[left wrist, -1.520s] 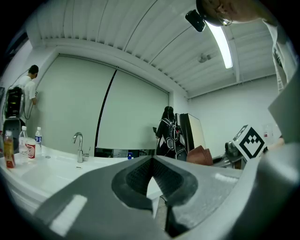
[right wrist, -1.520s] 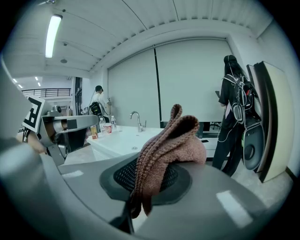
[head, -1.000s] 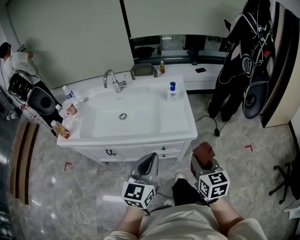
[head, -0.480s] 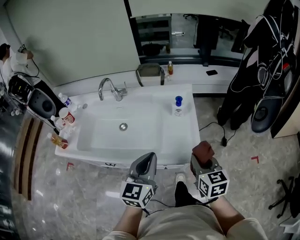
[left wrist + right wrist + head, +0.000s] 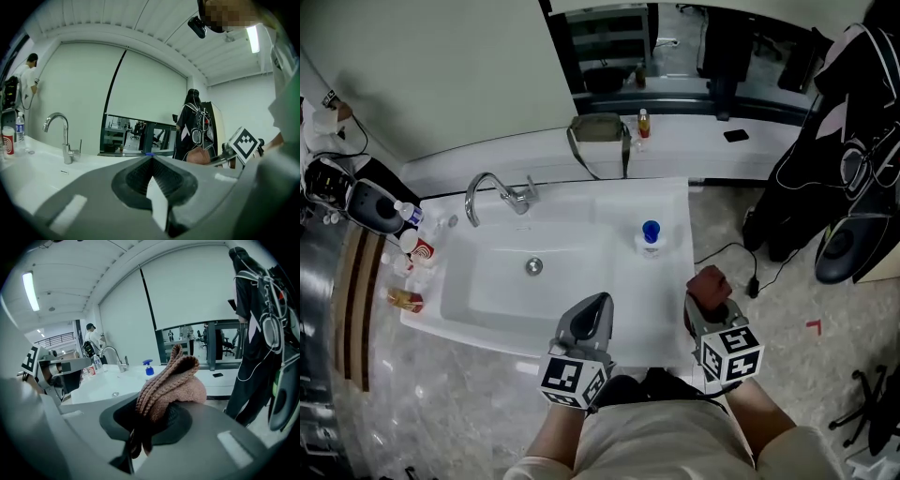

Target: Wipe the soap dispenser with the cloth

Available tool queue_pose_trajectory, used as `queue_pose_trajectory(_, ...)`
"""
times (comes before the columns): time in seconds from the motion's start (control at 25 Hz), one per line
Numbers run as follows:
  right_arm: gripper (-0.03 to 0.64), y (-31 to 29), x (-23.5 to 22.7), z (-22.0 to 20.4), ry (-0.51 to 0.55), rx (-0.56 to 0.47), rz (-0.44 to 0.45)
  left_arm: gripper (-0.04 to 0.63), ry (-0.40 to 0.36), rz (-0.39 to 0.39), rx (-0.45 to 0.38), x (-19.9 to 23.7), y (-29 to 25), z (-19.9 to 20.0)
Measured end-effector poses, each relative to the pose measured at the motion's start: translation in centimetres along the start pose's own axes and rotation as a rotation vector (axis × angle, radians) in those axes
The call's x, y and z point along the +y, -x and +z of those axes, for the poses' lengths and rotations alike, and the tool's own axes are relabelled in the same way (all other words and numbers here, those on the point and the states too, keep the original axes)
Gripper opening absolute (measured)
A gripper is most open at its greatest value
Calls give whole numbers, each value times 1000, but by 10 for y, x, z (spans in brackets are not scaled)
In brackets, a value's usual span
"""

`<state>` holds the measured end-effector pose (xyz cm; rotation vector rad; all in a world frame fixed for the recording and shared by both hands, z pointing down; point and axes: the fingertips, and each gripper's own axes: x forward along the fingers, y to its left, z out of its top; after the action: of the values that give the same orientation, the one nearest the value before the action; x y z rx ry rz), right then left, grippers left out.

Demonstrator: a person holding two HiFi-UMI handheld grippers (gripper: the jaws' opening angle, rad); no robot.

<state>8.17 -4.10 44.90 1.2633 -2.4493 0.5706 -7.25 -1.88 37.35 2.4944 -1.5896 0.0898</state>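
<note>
Advanced toward the white basin (image 5: 623,272), the right gripper (image 5: 710,298), pinching a brownish-pink knitted cloth (image 5: 710,283), has the blue-pumped clear soap dispenser (image 5: 650,235) far-left of it; the left gripper (image 5: 594,309) is pressed together, empty.

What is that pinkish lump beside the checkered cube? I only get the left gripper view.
Observer: That's the cloth, bunched up and clamped between the right gripper's jaws.
Operator: Where's the soap bottle? I just see a tiny blue bit.
Observer: The soap dispenser stands upright on the white counter, to the right of the basin.
Operator: Is the cloth touching it?
Observer: No. In the head view, bare counter lies between them, and the cloth is held near the counter's front right corner.
</note>
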Motion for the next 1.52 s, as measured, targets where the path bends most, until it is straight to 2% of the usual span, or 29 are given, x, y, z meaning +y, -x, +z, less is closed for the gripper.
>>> queue_pose_trajectory(0.2,77,-26,-11,-1,-20,38,31,0,-14,-35,29,13,-31,-4)
queue_pose_trajectory(0.52,77,-79,4,-17,6,134,122,0,-89,-181,75,28,-109,10)
queue_pose_trajectory(0.6,77,-95,16,-19,24,161,161,0,-90,-234,88,27,-130,16)
queue_pose_trajectory(0.76,77,-126,40,-22,81,213,246,0,-34,-397,131,11,-166,25)
queue_pose_trajectory(0.8,77,-133,47,-23,100,227,269,0,-42,-427,147,8,-173,24)
queue_pose_trajectory(0.88,77,-146,61,-27,140,258,317,0,-105,-456,175,6,-183,19)
queue_pose_trajectory(1.0,77,-162,78,-31,173,293,370,0,-196,-451,212,8,-194,9)
queue_pose_trajectory(1.28,77,-185,57,-39,114,354,331,0,-147,-486,257,9,-202,-11)
queue_pose_trajectory(1.52,77,-180,21,-37,-18,343,265,0,-110,-532,244,8,-203,-10)
